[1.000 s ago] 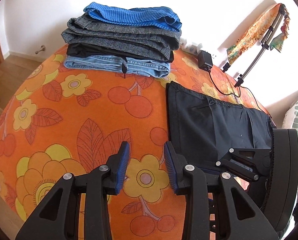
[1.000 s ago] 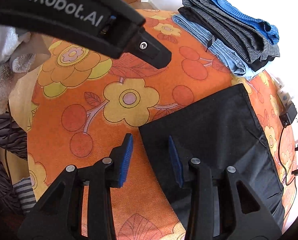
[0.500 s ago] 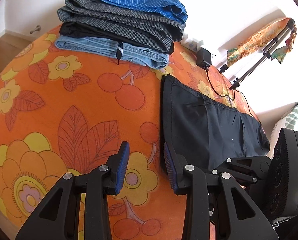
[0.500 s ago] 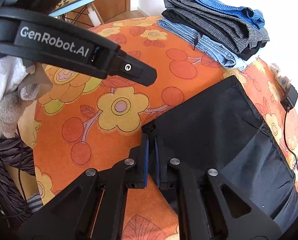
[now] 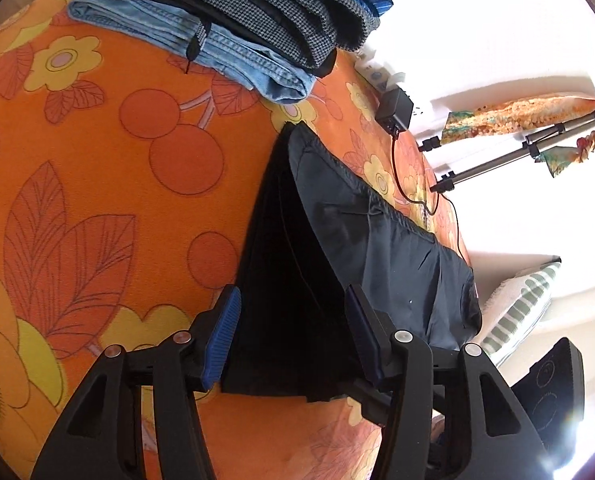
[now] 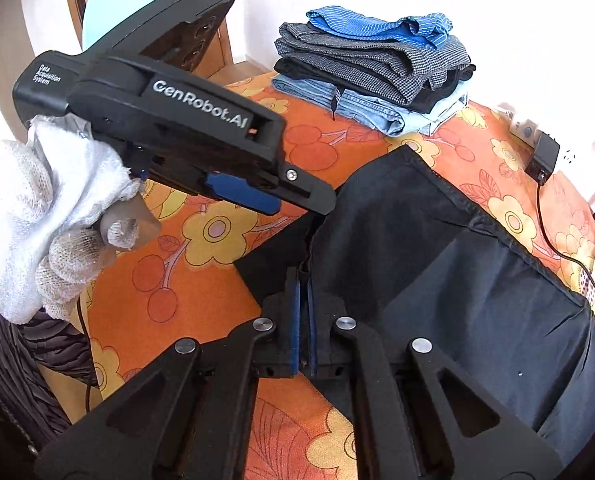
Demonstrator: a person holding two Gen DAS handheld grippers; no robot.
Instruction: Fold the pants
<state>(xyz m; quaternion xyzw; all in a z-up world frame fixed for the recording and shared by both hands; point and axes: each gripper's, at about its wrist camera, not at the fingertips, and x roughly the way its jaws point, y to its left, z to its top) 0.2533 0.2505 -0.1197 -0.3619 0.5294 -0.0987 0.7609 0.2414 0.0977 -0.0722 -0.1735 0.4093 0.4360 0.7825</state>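
Black pants (image 5: 397,248) lie folded on an orange flowered cover (image 5: 97,160). My right gripper (image 6: 302,278) is shut on the near corner of the pants (image 6: 477,280) and holds it a little above the cover, so the top layer tents up. My left gripper (image 5: 291,336) stands over the same end. Its jaws are opening, with the raised dark fold between the blue pads (image 5: 223,336) and neither pad pressing it. In the right wrist view, a white-gloved hand (image 6: 37,216) holds the left gripper (image 6: 289,196) just left of the lifted corner.
A stack of folded clothes (image 5: 233,20) sits at the far end of the cover. A black power adapter (image 5: 393,110) with its cable lies beyond the pants. A tripod draped with patterned cloth (image 5: 517,152) and a striped pillow (image 5: 517,312) are at the right.
The right gripper's jaws closed on the pants' near corner and raised it. The left gripper came closer to the pants, rolled, and its jaws widened around the lifted fold.
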